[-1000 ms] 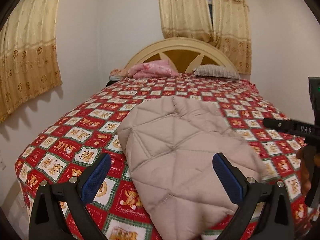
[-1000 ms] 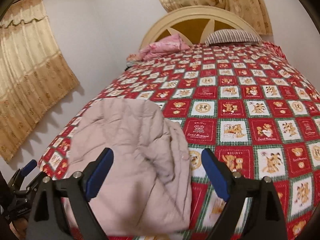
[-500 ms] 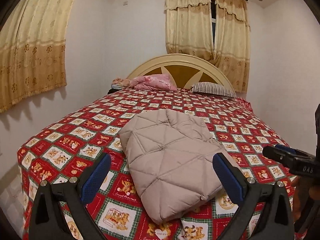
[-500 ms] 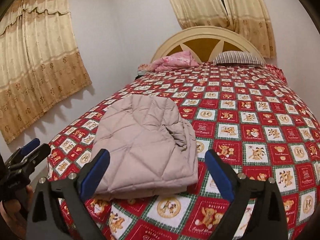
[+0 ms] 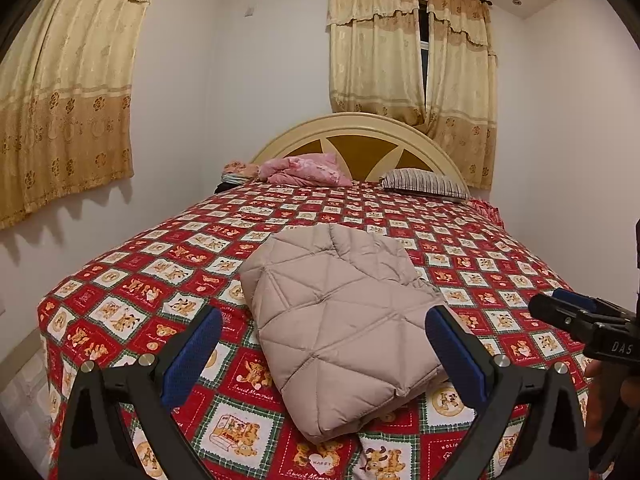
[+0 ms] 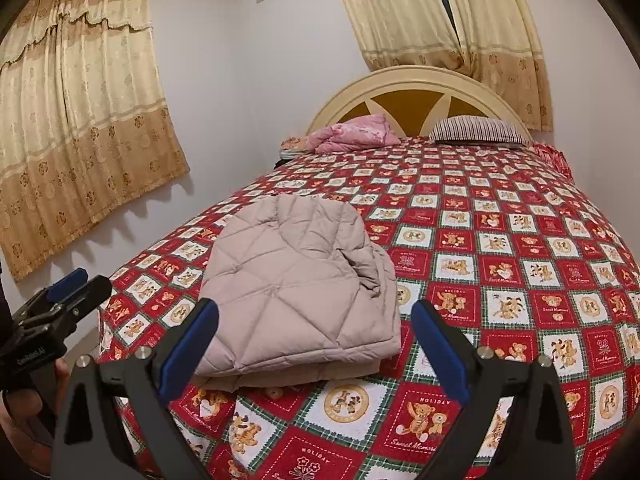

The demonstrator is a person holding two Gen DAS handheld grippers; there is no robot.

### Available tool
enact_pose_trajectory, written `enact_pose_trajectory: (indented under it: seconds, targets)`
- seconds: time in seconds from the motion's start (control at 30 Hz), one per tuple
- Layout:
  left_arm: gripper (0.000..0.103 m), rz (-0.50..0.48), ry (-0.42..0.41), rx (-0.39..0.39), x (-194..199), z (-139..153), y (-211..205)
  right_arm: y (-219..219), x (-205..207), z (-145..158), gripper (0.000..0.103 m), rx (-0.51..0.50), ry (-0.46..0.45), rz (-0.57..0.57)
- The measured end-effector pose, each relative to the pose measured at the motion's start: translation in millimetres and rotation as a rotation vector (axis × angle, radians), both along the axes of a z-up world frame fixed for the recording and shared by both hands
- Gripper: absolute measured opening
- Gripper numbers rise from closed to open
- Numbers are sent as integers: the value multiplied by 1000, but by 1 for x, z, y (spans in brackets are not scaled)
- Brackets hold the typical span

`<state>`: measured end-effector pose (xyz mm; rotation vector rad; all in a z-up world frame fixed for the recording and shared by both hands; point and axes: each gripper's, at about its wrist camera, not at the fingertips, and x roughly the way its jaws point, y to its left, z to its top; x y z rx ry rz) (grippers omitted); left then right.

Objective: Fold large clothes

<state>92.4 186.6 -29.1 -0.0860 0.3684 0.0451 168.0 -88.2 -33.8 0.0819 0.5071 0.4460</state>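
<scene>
A beige quilted jacket [image 5: 340,320] lies folded into a thick rectangle near the foot of the bed [image 5: 132,280]; the right wrist view shows it as the jacket [image 6: 296,280] left of centre. My left gripper [image 5: 322,344] stands open in front of it, back from the jacket, nothing between its blue pads. My right gripper [image 6: 316,344] is open wide too, clear of the cloth, with nothing between its fingers. Each gripper shows at the edge of the other's view: the right gripper [image 5: 576,316], the left gripper [image 6: 72,288].
The bed has a red patchwork cover [image 6: 520,260] with teddy bear squares. At the cream headboard [image 5: 360,136] lie a pink bundle [image 5: 304,168] and a striped pillow [image 5: 424,184]. Gold curtains [image 5: 60,100] hang on the left and back walls. A hand [image 6: 20,404] holds the left gripper's handle.
Both grippers have pulled back and risen away from the jacket, which now looks smaller and lies wholly in view. The right jaws widened slightly. The jacket itself has not moved.
</scene>
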Motion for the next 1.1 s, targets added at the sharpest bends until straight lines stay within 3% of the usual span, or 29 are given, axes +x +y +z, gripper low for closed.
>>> enact_pose_trajectory:
  seconds: [1.1]
  targets:
    - [102, -3, 42, 53, 3, -3, -15, -7, -11, 5, 102, 34, -23, -16]
